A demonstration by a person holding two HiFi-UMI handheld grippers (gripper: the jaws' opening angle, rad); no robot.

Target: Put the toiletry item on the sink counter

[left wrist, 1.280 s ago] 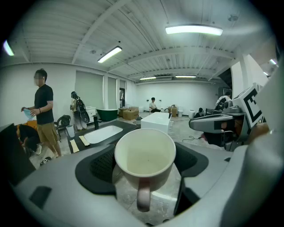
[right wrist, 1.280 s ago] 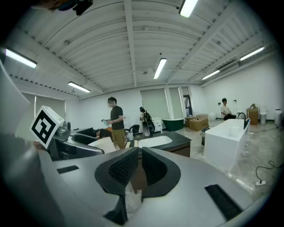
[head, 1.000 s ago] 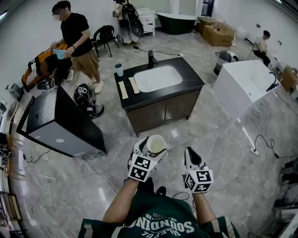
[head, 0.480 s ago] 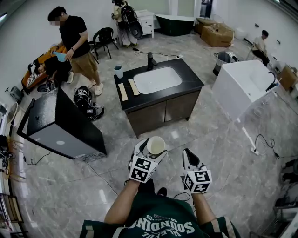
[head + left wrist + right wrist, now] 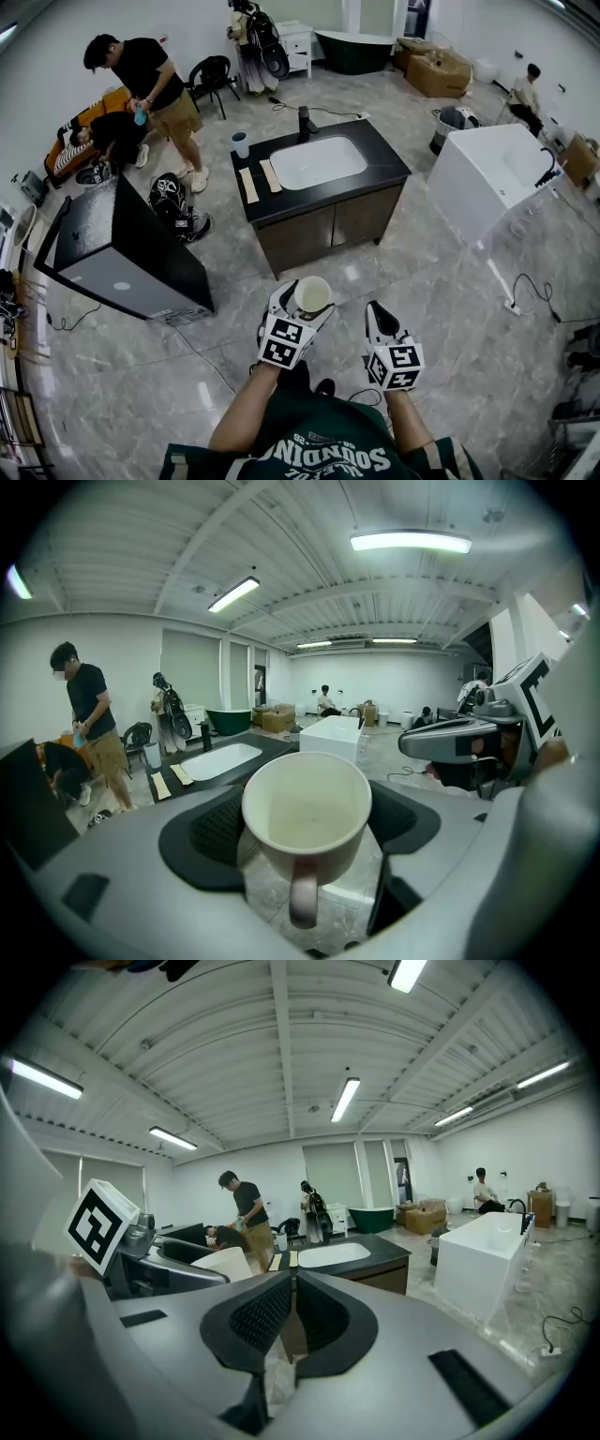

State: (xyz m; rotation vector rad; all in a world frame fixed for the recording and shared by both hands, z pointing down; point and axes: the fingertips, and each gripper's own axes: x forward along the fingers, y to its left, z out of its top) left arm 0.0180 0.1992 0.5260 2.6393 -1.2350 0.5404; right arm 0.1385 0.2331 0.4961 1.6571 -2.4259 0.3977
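Left hand-held gripper (image 5: pixel 304 300) full, right (image 5: pixel 373 314) closed

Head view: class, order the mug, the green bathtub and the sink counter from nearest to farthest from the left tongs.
1. Mug: gripped in the left tongs, low in the middle of the view.
2. Sink counter: ahead of the tongs, mid-room.
3. Green bathtub: by the far wall, at the top of the view.

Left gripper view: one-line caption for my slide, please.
Left gripper shut on an empty cream mug, sink counter farther ahead.
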